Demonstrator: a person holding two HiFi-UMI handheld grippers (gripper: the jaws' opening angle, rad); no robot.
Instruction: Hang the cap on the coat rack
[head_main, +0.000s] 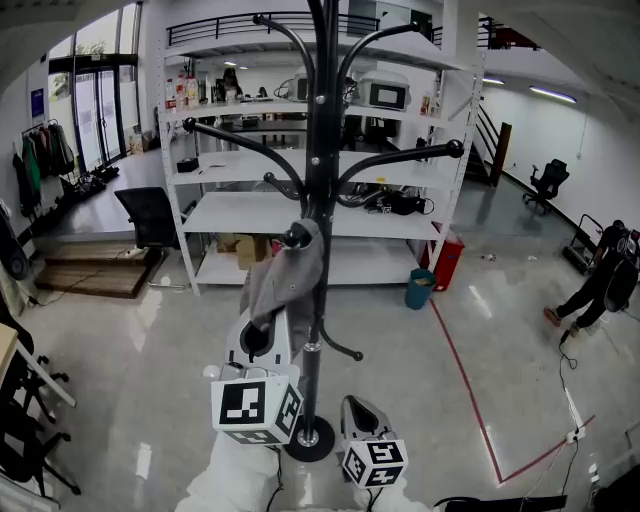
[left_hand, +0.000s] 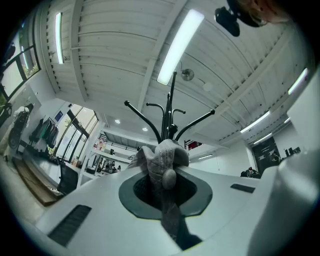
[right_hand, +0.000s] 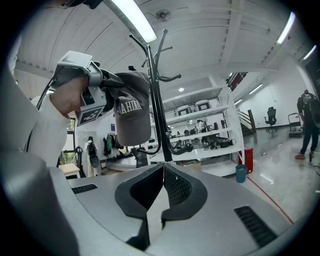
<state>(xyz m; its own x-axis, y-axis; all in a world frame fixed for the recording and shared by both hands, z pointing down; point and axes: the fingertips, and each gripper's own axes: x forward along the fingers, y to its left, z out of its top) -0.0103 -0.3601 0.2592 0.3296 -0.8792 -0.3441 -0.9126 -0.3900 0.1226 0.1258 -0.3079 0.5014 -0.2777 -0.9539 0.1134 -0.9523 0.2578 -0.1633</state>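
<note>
Clamping grey cap (head_main: 288, 272), left tool (left_hand: 168, 182) tips buried in fabric

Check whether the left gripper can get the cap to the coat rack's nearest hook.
Probably yes: the left gripper holds the cap right by that hook, with nothing between; the right gripper sits low, aside.

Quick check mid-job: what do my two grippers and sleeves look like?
The left gripper and right gripper have pale grey bodies, each carrying a white cube with black square markers. The tongs' pads are dark grey and dimpled. The sleeves are white.
</note>
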